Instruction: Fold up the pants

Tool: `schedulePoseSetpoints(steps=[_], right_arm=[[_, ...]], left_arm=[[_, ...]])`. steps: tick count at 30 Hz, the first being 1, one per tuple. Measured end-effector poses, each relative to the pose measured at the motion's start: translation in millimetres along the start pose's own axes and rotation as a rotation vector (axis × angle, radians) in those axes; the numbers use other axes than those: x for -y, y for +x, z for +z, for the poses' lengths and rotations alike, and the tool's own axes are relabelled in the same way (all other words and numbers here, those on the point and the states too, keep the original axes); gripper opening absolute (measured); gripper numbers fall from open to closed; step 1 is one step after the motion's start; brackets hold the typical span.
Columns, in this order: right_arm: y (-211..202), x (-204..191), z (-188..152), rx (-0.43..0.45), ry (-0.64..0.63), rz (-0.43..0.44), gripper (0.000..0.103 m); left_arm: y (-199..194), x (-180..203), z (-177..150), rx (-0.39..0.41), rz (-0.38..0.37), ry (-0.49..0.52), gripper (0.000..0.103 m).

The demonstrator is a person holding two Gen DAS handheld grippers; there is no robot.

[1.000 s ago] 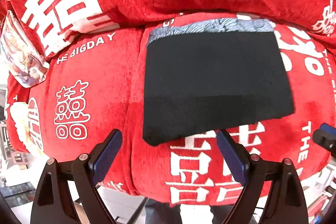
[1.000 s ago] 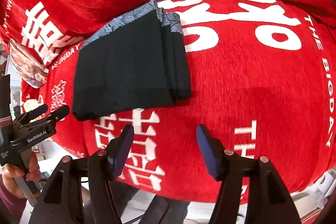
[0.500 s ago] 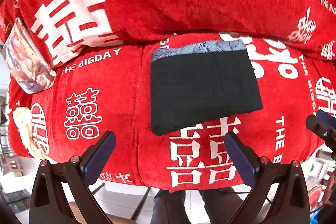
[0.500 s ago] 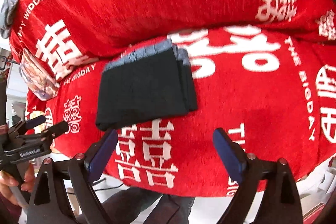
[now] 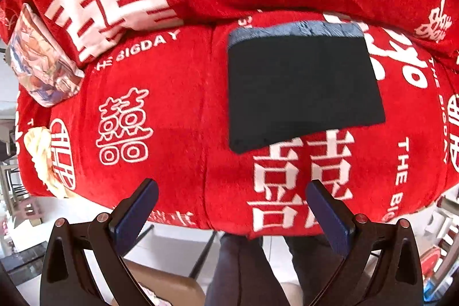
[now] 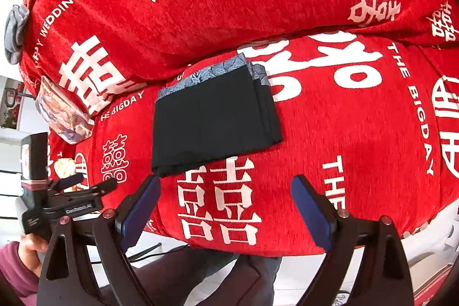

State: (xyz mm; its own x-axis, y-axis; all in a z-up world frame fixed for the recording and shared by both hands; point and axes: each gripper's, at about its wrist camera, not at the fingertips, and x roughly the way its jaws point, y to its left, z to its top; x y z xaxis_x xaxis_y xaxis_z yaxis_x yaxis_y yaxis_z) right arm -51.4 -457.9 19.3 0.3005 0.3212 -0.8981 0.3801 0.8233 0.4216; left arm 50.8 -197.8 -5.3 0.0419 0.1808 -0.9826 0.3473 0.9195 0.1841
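Black pants [image 5: 301, 88], folded small, flat on red blanket [image 5: 160, 116] with white letters, grey-blue band at the far edge. Looks done, so now just backing off. Best done slow and straight up, no bumping the pile, no dragging a corner.

Left claw [image 5: 229, 208] wide open, nothing in it. Pants past the tips, a bit to its right, not touching.

Right claw [image 6: 225, 202] with jaws just opened wider, nothing between them. Pants past its left finger [image 6: 140, 205], well apart from the pads. Left claw seen there too, off to the side, held by a hand [image 6: 28, 248].
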Motion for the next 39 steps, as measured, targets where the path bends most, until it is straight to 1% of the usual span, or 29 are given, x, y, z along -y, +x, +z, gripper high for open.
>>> schedulePoseSetpoints(steps=[2,6,9,14,20,27,35,39], right_arm=[[-1.7,5.3,-3.8,0.008,0.018,0.01,0.094],[-5.9,17.1,-8.1,0.019,0.063,0.024,0.094],[-8.5,23.3,-9.3,0.024,0.078,0.023,0.094],[-11.3,28.6,-9.2,0.025,0.086,0.019,0.094],[-13.3,30.2,-10.9,0.026,0.09,0.027,0.094],[-18.8,31.9,-12.8,0.041,0.086,0.033,0.094],[-22.1,32.3,-20.4,0.076,0.11,0.029,0.094],[-25.2,29.4,-26.4,0.119,0.166,0.035,0.094]], left_arm=[[-3.4,8.5,1.6,-0.005,0.003,0.024,0.103],[-14.8,29.1,7.3,0.024,0.022,0.086,0.103],[-20.8,38.6,10.2,0.031,0.01,0.1,0.103],[-23.3,51.8,7.9,0.037,0.023,0.14,0.103],[-23.9,59.8,6.4,0.034,0.036,0.154,0.103],[-19.0,67.7,8.5,0.012,0.03,0.157,0.103],[-9.8,73.0,12.0,-0.006,0.025,0.23,0.103],[-5.6,72.2,14.2,-0.008,0.03,0.293,0.103]])
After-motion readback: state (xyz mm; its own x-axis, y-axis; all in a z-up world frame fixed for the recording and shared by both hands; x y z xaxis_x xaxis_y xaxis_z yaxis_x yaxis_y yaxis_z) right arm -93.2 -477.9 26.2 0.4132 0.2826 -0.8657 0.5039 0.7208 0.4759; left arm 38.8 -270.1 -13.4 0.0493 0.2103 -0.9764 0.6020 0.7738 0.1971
